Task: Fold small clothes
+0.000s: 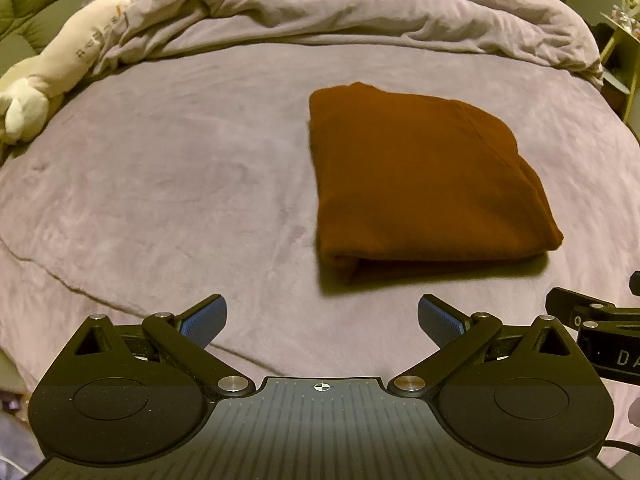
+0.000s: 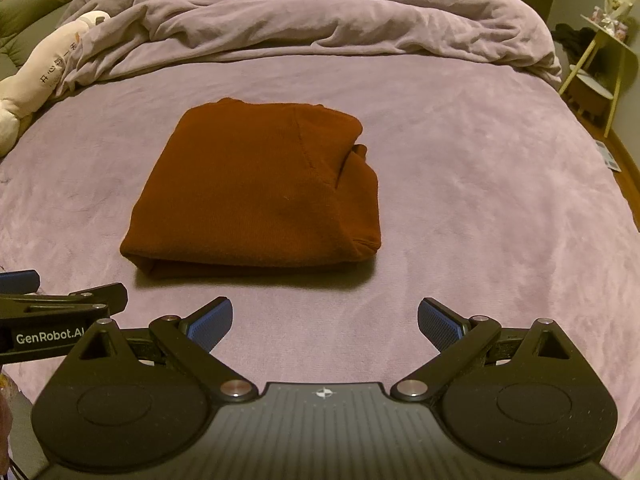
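Rust-brown knit garment: folded into thick rectangle, lying flat on lilac plush bedspread, centre of right wrist frame, right of centre in left wrist view. Fold edge faces you; loose flap bulges at right side. Your left gripper: blue pads spread wide, holding nothing, short of garment. Right gripper: likewise released, empty. Judgement: fold looks finished; next move calls for tucking flap or fetching another piece. Crumpled lilac duvet upper frame; white plush toy upper left.
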A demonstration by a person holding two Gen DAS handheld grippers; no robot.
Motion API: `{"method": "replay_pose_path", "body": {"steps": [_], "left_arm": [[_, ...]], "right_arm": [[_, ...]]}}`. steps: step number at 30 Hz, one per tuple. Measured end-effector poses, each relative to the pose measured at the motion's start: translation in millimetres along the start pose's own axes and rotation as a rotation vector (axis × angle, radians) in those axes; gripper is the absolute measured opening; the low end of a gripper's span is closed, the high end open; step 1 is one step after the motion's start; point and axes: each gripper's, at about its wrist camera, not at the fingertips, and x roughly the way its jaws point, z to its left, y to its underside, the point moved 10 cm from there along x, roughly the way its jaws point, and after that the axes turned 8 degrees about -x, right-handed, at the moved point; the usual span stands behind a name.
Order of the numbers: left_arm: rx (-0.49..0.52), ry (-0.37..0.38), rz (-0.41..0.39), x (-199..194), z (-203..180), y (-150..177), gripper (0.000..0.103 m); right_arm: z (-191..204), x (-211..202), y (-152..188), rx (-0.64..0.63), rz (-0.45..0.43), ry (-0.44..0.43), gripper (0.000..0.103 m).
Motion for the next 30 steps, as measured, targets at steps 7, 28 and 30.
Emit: {"method": "replay_pose_path", "body": {"steps": [7,28,30], "left_arm": [[-0.007,0.003,0.001,-0.3,1.1,0.2,0.103],[-0.04,0.048,0.026,-1.7,1.5,1.2,0.103],[-0.047,0.061,0.031,-1.7,0.5,1.5,0.103]], "right_arm": [[0.2,-1.2,-0.6,-0.003,0.001,0.001,0.099],[2.5,-2.5,-3.2,-0.007,0.0,-0.004,0.099],[2.7,-2.9,-3.4,-0.008,-0.001,-0.006,0.099]]}}
